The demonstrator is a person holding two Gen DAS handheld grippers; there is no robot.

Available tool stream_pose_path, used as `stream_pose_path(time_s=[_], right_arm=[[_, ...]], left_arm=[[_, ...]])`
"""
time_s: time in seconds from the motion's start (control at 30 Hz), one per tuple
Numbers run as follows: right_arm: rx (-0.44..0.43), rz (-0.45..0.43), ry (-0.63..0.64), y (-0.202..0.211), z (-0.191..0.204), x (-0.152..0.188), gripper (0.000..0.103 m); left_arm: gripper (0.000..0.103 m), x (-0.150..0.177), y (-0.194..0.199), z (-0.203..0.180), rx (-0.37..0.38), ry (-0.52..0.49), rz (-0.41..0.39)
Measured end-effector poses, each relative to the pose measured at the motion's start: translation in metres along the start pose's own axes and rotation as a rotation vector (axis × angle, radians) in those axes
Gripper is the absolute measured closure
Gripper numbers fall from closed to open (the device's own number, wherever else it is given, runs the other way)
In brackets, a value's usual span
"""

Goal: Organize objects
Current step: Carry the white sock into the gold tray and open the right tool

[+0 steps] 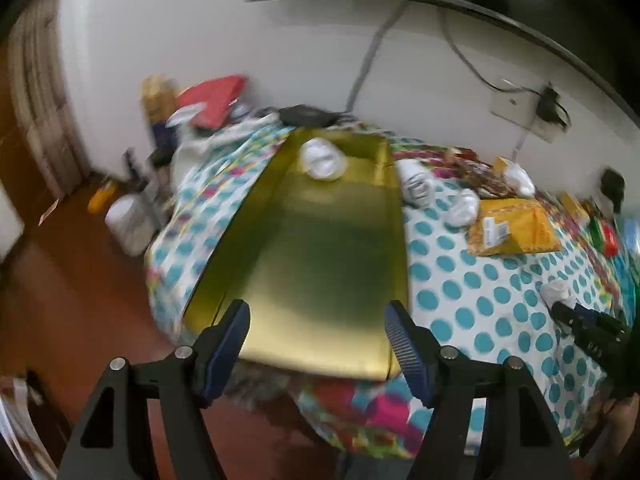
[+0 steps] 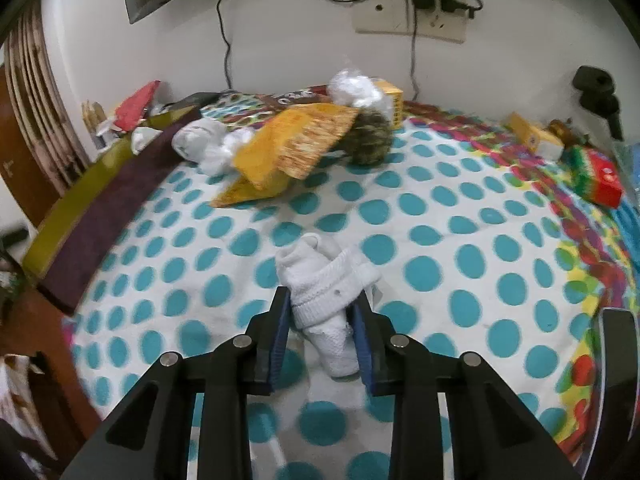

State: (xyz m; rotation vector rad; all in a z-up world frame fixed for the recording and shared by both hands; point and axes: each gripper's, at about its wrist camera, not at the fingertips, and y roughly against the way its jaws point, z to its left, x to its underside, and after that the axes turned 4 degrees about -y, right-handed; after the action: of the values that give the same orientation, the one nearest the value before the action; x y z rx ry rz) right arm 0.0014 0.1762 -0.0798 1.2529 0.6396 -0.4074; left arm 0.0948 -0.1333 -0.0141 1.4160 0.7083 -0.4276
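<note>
A rolled white sock [image 2: 324, 292] lies on the dotted cloth, and my right gripper [image 2: 322, 304] is shut on it, both pads pressing its sides. In the left wrist view that gripper [image 1: 568, 312] shows at the right edge beside the same white roll. My left gripper [image 1: 318, 312] hangs open and empty over the near end of a long gold tray [image 1: 320, 240]. One white sock roll [image 1: 322, 159] sits at the tray's far end. More white rolls [image 1: 416, 182] [image 1: 464, 208] lie on the cloth just right of the tray.
A yellow packet [image 2: 288, 148], a furry brown ball [image 2: 370, 132] and a bag of white cloth [image 2: 354, 88] crowd the back. A red and green box [image 2: 596, 178] and a yellow box [image 2: 534, 136] sit at the right. Left of the table are jars [image 1: 128, 220] on the floor.
</note>
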Motion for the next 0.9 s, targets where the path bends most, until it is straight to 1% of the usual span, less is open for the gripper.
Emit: stream_pose_path(time_s=[0.07, 0.13, 0.23, 0.3, 0.4, 0.5, 0.57, 0.6, 0.63, 0.67, 0.77, 0.9], right_arm=[[0.006, -0.015, 0.031, 0.006, 0.014, -0.007, 0.075], [-0.014, -0.029, 0.059, 0.013, 0.03, -0.017, 0.075], [-0.073, -0.033, 0.095, 0.017, 0.062, -0.038, 0.075], [-0.107, -0.031, 0.134, 0.015, 0.09, -0.055, 0.075], [-0.169, -0.024, 0.168, 0.007, 0.133, -0.081, 0.075], [-0.207, -0.018, 0.205, -0.008, 0.176, -0.109, 0.075], [-0.199, -0.014, 0.233, -0.02, 0.202, -0.125, 0.075], [-0.19, 0.004, 0.246, -0.032, 0.216, -0.135, 0.075], [-0.179, 0.007, 0.251, -0.037, 0.225, -0.14, 0.075], [-0.147, 0.018, 0.267, -0.05, 0.237, -0.148, 0.075], [-0.076, 0.051, 0.275, -0.086, 0.251, -0.168, 0.075], [0.023, 0.086, 0.303, -0.126, 0.263, -0.181, 0.075]], left_arm=[[0.031, 0.011, 0.004, 0.008, 0.025, 0.019, 0.008], [0.031, 0.022, 0.007, 0.015, 0.019, 0.027, 0.021], [0.031, 0.034, 0.013, 0.022, 0.031, 0.014, 0.014], [0.031, 0.039, 0.016, 0.024, 0.036, -0.01, -0.005], [0.031, 0.046, 0.019, 0.028, 0.023, -0.039, -0.015], [0.031, 0.053, 0.02, 0.035, 0.019, -0.039, -0.015], [0.031, 0.057, 0.017, 0.041, 0.017, -0.032, 0.0], [0.031, 0.06, 0.016, 0.046, 0.014, -0.019, 0.003], [0.031, 0.062, 0.016, 0.049, 0.011, -0.011, 0.006], [0.031, 0.063, 0.015, 0.052, 0.016, -0.005, 0.008], [0.031, 0.067, 0.013, 0.059, 0.019, 0.005, 0.023], [0.031, 0.07, 0.011, 0.064, 0.04, 0.018, 0.033]])
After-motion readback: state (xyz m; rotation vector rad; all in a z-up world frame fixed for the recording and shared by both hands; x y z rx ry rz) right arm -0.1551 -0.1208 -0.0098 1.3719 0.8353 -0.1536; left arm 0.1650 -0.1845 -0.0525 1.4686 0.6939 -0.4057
